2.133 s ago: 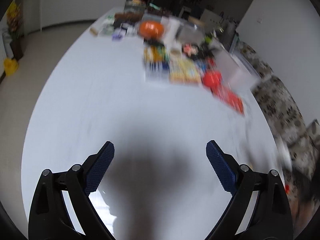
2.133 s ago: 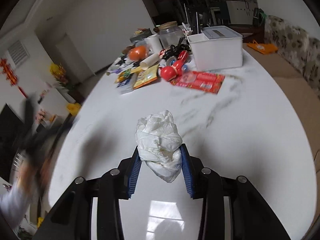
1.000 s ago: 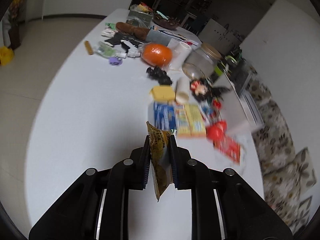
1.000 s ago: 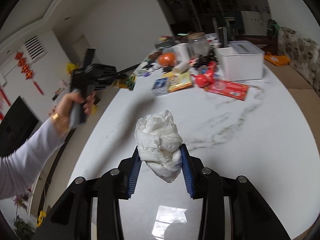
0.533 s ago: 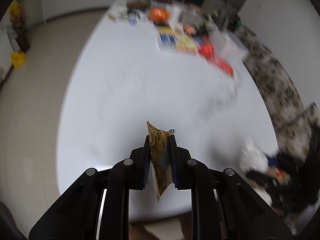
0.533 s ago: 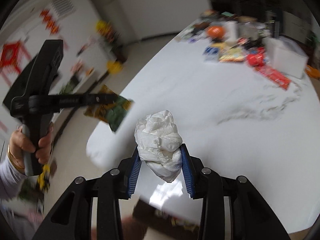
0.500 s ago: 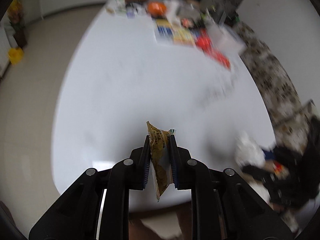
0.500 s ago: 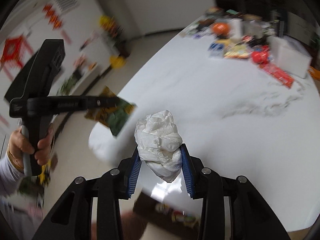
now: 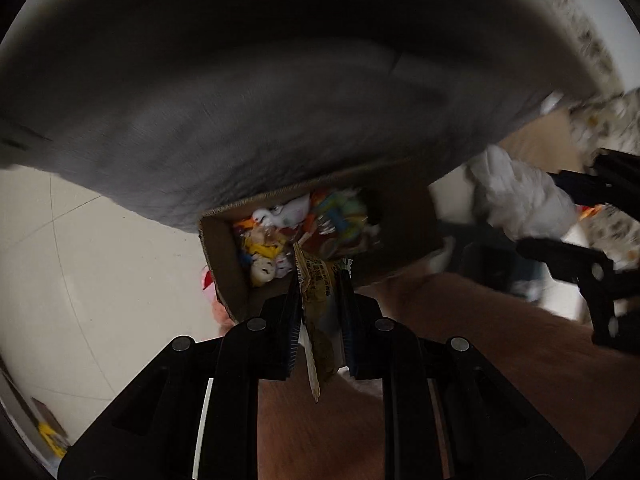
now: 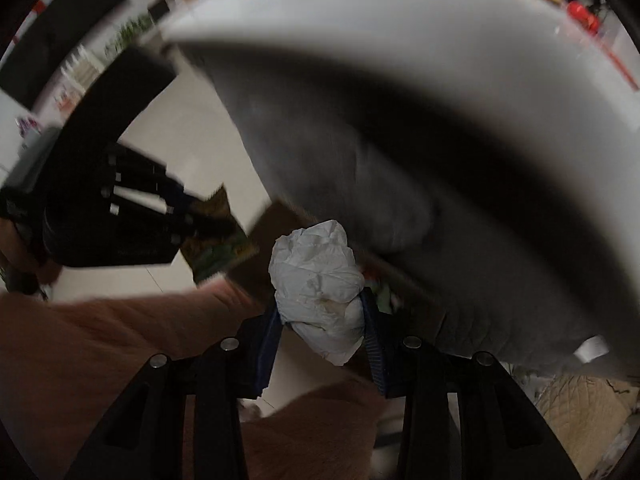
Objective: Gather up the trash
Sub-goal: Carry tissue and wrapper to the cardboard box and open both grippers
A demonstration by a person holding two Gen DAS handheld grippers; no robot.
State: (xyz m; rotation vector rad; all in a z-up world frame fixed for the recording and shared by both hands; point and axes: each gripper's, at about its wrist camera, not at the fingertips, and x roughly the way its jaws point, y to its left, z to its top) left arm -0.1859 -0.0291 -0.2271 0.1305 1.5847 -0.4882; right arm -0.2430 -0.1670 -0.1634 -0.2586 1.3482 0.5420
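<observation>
Jaws: left gripper [image 9: 319,304] pinching light, crinkly wrapper [image 9: 316,300] mid-body, right gripper [image 10: 322,320] squeezing soft tissue wad [image 10: 318,280], above box [image 9: 224,264] corner

The left gripper [image 9: 319,312] points steeply down, its blue pads clamped flat on a yellow snack wrapper [image 9: 318,300] that sticks out above and below the jaws; it hangs just above the near rim of the cardboard box [image 9: 224,268]. The right gripper [image 10: 322,332] also points steeply down, its jaws partly apart and closed on a crumpled white tissue wad [image 10: 316,280] that bulges past the fingertips. Relative to the box, the right gripper sits off to the far side from the left one, both above it. The person's legs in brownish trousers [image 9: 500,360] lie beneath both grippers.
</observation>
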